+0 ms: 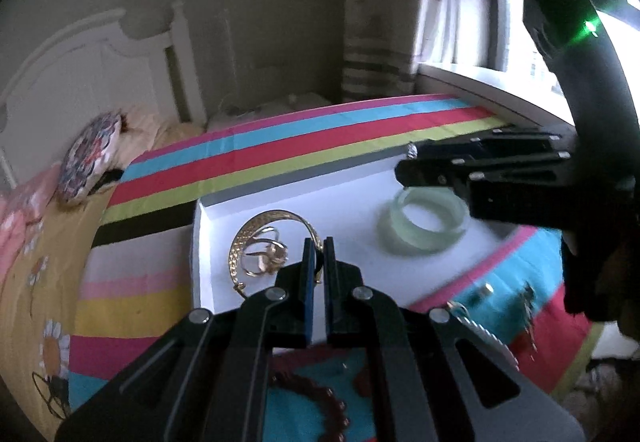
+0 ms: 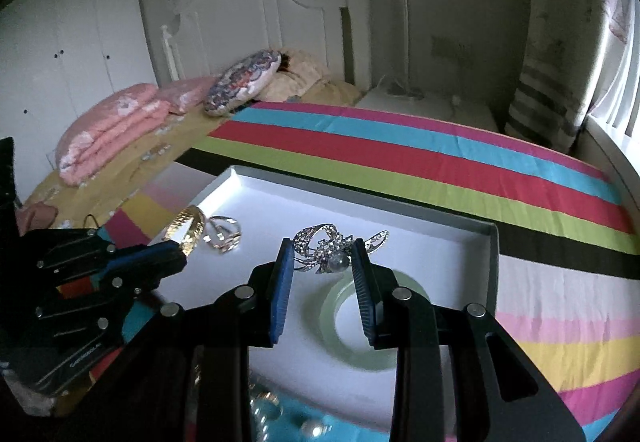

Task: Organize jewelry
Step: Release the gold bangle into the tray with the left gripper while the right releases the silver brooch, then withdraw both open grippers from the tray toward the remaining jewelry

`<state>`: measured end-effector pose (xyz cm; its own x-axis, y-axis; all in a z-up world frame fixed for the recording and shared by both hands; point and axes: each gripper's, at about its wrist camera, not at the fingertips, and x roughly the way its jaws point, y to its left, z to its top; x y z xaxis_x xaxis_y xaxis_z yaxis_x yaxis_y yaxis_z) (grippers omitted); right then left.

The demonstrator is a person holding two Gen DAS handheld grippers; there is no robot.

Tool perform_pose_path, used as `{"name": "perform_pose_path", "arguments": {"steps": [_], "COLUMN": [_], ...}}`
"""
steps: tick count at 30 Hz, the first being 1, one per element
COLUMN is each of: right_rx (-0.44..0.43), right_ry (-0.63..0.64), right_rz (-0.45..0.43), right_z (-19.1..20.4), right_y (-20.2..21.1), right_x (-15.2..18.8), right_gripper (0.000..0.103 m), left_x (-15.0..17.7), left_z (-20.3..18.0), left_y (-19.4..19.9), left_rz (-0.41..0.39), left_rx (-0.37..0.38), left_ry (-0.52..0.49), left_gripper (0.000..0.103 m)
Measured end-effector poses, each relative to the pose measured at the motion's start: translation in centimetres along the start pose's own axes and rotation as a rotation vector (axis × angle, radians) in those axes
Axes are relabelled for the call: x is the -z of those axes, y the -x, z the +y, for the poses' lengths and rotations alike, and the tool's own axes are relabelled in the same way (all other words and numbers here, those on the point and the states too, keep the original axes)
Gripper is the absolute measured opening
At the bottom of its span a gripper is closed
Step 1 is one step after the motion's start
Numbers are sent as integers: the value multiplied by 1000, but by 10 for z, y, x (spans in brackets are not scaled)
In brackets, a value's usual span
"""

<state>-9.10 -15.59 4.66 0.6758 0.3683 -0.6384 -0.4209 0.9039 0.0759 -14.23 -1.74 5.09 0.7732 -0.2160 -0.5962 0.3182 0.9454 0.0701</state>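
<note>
A shallow white tray (image 1: 352,198) (image 2: 432,226) lies on the striped bed. In it are a gold bangle (image 1: 256,226) (image 2: 191,228), gold rings (image 1: 266,256) (image 2: 224,232) and a pale green jade bangle (image 1: 424,228) (image 2: 344,326). My left gripper (image 1: 319,254) (image 2: 182,254) is shut on the gold bangle's edge inside the tray. My right gripper (image 2: 322,262) (image 1: 406,162) holds a silver rhinestone brooch with a pearl (image 2: 334,246) between its fingers, above the jade bangle.
Red beads (image 1: 320,398), small earrings (image 1: 480,294) and pearls (image 2: 276,414) lie on the teal cloth in front of the tray. Pillows (image 2: 240,82) and a pink quilt (image 2: 108,130) are at the bed head. A window sill (image 1: 500,90) runs at the right.
</note>
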Motion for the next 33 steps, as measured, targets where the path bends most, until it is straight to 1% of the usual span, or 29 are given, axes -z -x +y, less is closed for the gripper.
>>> {"name": "perform_pose_path", "arguments": {"steps": [4, 8, 15, 17, 19, 22, 23, 24, 25, 26, 27, 28, 29, 30, 31, 32, 33], "right_rx": [16, 34, 56, 65, 73, 63, 65, 64, 58, 56, 58, 57, 51, 45, 45, 47, 48], "right_ry": [10, 21, 27, 32, 36, 34, 27, 17, 7, -6, -10, -15, -21, -25, -26, -28, -33], "right_rz": [28, 50, 86, 101, 120, 154, 153, 149, 144, 123, 107, 86, 61, 30, -15, -43, -108], "right_z": [1, 1, -2, -2, -1, 1, 1, 0, -1, -4, -6, -10, -13, -15, -18, -20, -23], "right_y": [-17, -30, -47, -51, -57, -64, -64, -62, -60, -53, -49, -40, -30, -20, -4, 6, 27], "right_x": [-7, -12, -19, -22, -25, -27, -27, -28, -28, -29, -30, -31, -31, -31, -31, -30, -26], "right_gripper": [30, 30, 30, 30, 30, 30, 31, 39, 56, 61, 63, 63, 63, 63, 65, 69, 83], "left_x": [-6, -12, -19, -21, -24, -26, -26, -25, -25, -25, -26, -27, -28, -28, -28, -27, -24], "left_z": [6, 11, 15, 19, 21, 22, 22, 23, 24, 27, 29, 29, 30, 29, 27, 26, 22], "left_y": [-15, -28, -47, -51, -54, -55, -53, -51, -48, -42, -35, -27, -14, -6, 8, 19, 33], "left_rz": [28, 54, 94, 104, 111, 113, 107, 103, 99, 80, 53, 24, -18, -37, -72, -104, -145], "left_rx": [-51, -84, -126, -138, -151, -152, -152, -150, -147, -144, -152, -174, -191, -198, -226, -267, -329], "left_ry": [43, 86, 126, 152, 167, 179, 178, 181, 186, 195, 197, 193, 174, 161, 132, 103, 60], "left_gripper": [3, 3, 4, 4, 4, 5, 6, 16, 40, 55, 75, 82, 85, 91, 100, 101, 101]}}
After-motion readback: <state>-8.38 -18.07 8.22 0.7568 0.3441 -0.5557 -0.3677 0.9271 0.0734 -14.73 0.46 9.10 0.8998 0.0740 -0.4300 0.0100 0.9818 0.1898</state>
